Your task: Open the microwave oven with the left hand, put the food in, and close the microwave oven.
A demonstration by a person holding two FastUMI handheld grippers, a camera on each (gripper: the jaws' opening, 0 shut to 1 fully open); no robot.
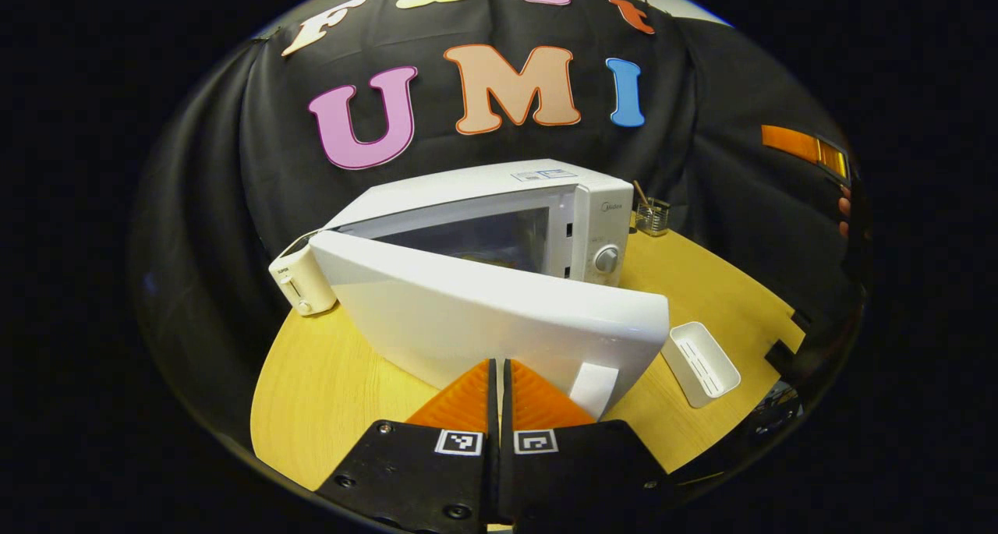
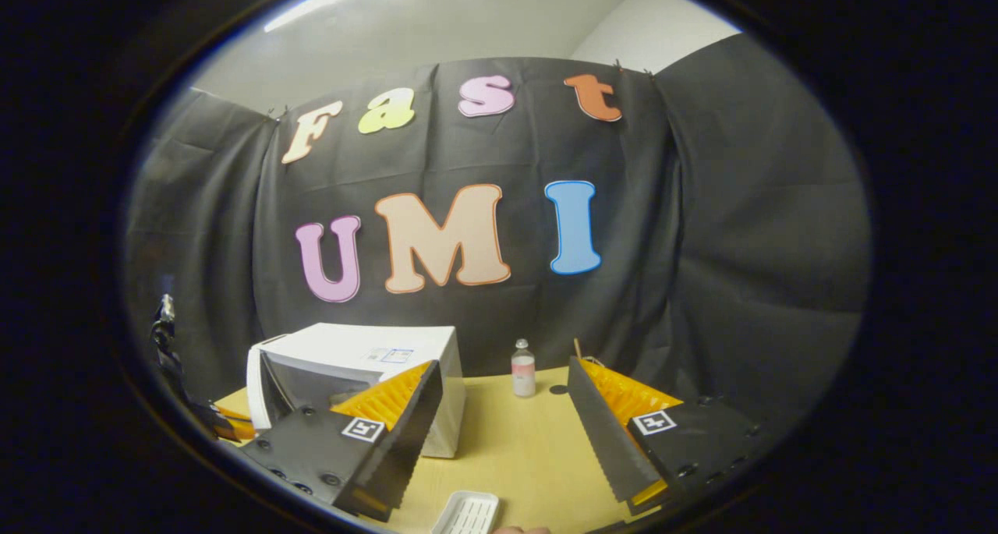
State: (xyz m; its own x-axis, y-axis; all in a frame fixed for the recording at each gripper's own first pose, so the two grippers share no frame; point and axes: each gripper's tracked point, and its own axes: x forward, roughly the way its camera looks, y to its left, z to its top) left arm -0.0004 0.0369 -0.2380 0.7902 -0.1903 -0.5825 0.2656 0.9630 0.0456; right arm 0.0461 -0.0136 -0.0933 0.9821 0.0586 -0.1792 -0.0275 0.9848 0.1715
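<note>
The left gripper, fingers pressed together, meets the half-open microwave oven door. The right gripper hangs spread wide above the wooden counter near a white tray.

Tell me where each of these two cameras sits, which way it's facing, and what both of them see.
Left gripper view: rides the left gripper, low and close, facing the microwave oven's half-open door; its own orange fingers meet at the bottom.
Right gripper view: rides the right gripper, farther back, facing the booth wall over the wooden table; its own fingers spread wide.
Shared: the microwave oven, the table, the white tray.
</note>
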